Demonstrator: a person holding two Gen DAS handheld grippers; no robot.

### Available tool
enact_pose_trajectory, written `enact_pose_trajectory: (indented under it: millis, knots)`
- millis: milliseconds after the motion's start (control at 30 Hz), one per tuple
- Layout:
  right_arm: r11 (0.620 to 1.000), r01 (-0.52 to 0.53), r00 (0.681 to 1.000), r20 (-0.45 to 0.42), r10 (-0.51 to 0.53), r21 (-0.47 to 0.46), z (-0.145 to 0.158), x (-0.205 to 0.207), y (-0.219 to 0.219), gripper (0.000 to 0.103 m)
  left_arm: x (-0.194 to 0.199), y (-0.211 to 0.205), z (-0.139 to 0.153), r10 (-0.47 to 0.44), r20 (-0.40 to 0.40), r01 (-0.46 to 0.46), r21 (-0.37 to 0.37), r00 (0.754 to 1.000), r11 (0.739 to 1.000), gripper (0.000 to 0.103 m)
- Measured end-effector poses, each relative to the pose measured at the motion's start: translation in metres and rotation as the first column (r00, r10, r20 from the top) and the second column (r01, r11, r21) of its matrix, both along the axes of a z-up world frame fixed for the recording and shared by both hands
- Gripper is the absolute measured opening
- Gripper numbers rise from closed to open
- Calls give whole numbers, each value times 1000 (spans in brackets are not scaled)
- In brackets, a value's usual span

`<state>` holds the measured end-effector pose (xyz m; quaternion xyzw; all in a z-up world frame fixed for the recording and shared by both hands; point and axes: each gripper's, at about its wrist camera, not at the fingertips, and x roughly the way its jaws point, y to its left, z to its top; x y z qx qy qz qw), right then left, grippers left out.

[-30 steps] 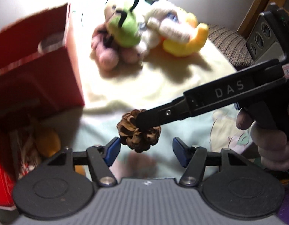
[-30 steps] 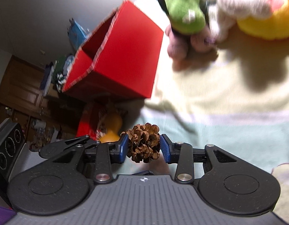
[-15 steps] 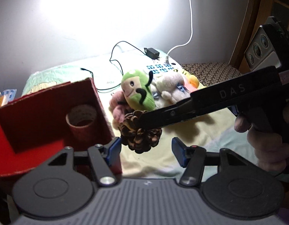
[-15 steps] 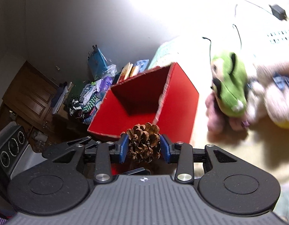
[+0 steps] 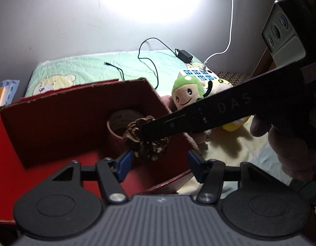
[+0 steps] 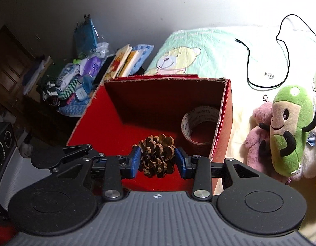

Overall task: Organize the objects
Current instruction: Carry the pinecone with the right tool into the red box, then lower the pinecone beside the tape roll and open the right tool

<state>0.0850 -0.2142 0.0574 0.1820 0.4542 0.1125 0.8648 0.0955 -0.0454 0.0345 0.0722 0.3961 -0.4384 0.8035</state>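
My right gripper (image 6: 157, 162) is shut on a brown pine cone (image 6: 157, 155), holding it above the open red cardboard box (image 6: 125, 110). A roll of tape (image 6: 199, 127) lies in the box's far right corner. In the left wrist view the same pine cone (image 5: 146, 143) hangs over the red box (image 5: 55, 123), pinched by the right gripper's black finger (image 5: 199, 114), with the tape roll (image 5: 121, 121) behind it. My left gripper (image 5: 159, 165) stands open just below the cone, its blue pads apart and holding nothing.
Plush toys lie right of the box: a green one (image 6: 289, 127), a pink one (image 6: 258, 135), a yellow one (image 5: 235, 123). A black cable (image 6: 266, 65) and a charger (image 5: 183, 56) lie on the bear-print bedding (image 6: 178, 57). Books and clothes (image 6: 92, 69) are piled to the left.
Both grippers rose from the bedding and moved left over the red box. The pine cone stayed in the right gripper; the box's inside and the tape roll came into view.
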Motion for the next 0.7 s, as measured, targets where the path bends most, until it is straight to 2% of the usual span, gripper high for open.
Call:
enact_pose_trajectory:
  millis: [167,267,433,600,700]
  knots:
    - [993,-39,995,-99,29,-108,-11,26,18,40,12,8,-18,-13,-33,14,34,999,999,60]
    - [978,-90,986,-157,61,-186,-17,39,31,40,19,19,-19,-15,-41,16,27,999,1000,61]
    - [929,-206,957,-264,125,-308,-31,59,53,40,25,32,-19,-13,-45,14,26,999,1000,62]
    - [872,-312,915,-367,170,-377,-45,71,70,40,28,46,-21,-4,-57,5,13,998,1000,64]
    - [851,-369,888,-413,203,-374,-52,76,77,40,31,51,-21,1,-66,0,8,998,1000,66]
